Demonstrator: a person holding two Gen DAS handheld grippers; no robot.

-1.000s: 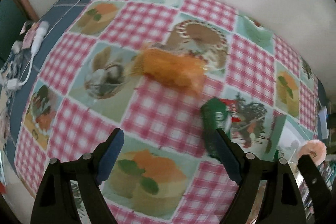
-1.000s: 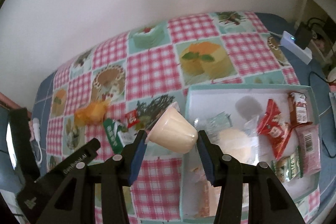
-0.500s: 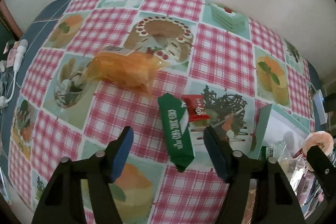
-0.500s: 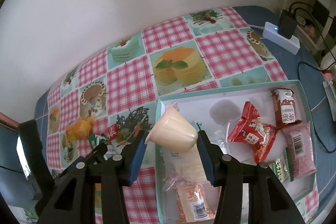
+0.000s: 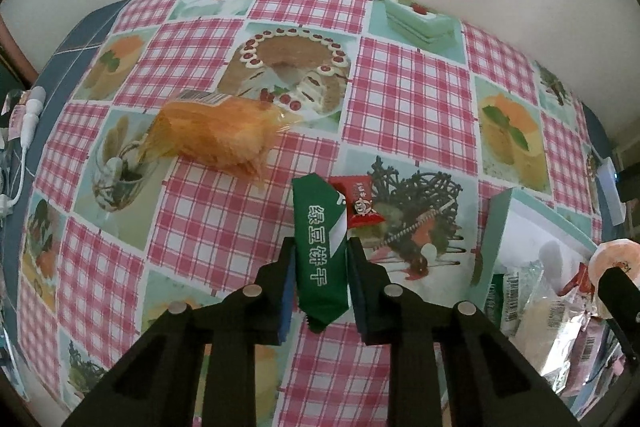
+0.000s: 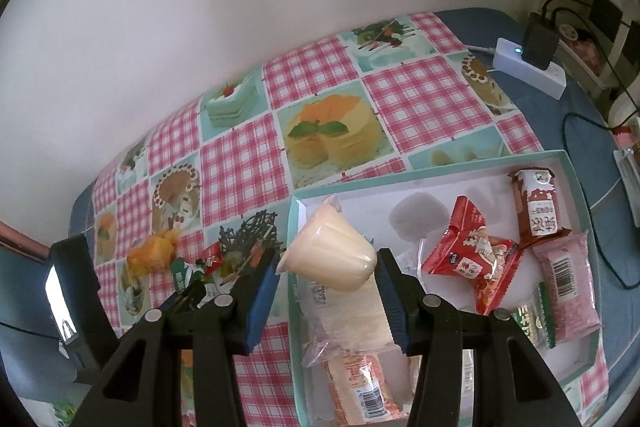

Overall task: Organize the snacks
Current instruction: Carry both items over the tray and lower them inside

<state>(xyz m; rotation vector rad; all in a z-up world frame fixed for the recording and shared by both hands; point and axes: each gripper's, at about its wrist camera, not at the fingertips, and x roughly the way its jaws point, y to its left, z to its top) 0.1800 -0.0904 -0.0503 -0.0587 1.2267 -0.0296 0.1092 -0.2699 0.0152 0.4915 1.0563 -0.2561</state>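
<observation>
On the cloth (image 5: 404, 115), just left of the tray (image 5: 494, 227): left gripper (image 5: 321, 279) clamped on the green packet (image 5: 320, 247), jaws just closed across its narrow width, pads at its near half. Packet's long axis running straight away from the claw, far end overlapping the small red packet (image 5: 360, 203); orange bag (image 5: 216, 135) beyond, apart. Tray off to the right of this claw, so a sideways carry over the near wall looks due next, packet held lengthwise. Over the tray's left end: right gripper (image 6: 327, 263) gripping the pudding cup (image 6: 330, 255) on its side, above the snacks already lying inside. Nearer to the drop spot, this one; probably first to release.
</observation>
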